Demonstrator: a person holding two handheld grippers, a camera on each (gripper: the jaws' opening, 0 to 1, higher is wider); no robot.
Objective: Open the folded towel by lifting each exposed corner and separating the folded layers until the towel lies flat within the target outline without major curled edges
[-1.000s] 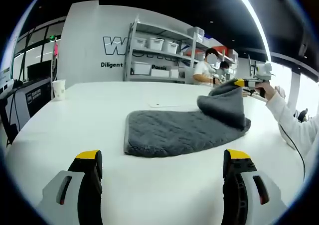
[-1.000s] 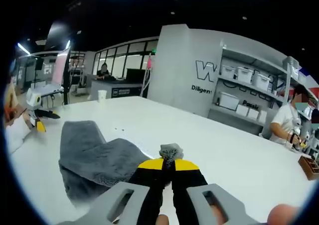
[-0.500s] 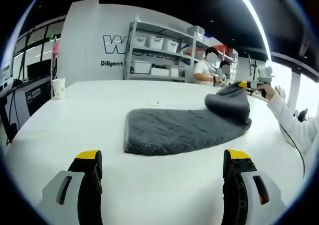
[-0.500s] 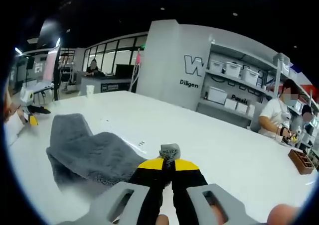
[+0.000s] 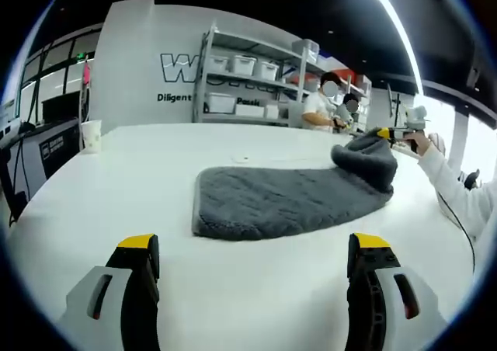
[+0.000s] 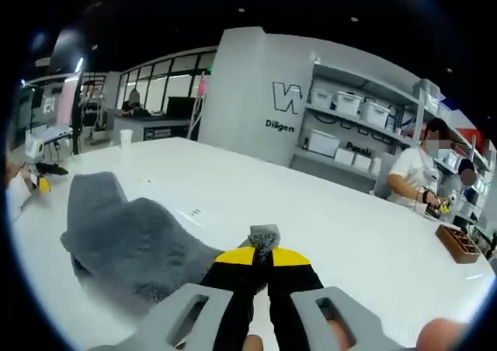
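Observation:
A dark grey towel [image 5: 279, 199] lies on the white table [image 5: 140, 180], mostly spread, with its far right corner lifted into a hump [image 5: 365, 158]. My right gripper [image 5: 382, 133] holds that corner, seen from the left gripper view at the right with a white sleeve behind it. In the right gripper view my right gripper [image 6: 262, 251] is shut on a tuft of the grey towel [image 6: 124, 234], which trails down to the left. My left gripper [image 5: 252, 246] hovers open over the table's near edge, short of the towel. The left gripper [image 6: 37, 175] appears small at the left.
A paper cup [image 5: 92, 139] stands at the table's far left. Shelving with white bins [image 5: 248, 87] lines the back wall. People sit at a far bench [image 5: 330, 110]. A wooden box [image 6: 458, 244] sits at the table's right side.
My right gripper has carried the held corner lower and further right, so the raised hump of towel has flattened and stretched out. My left gripper has stayed still and open.

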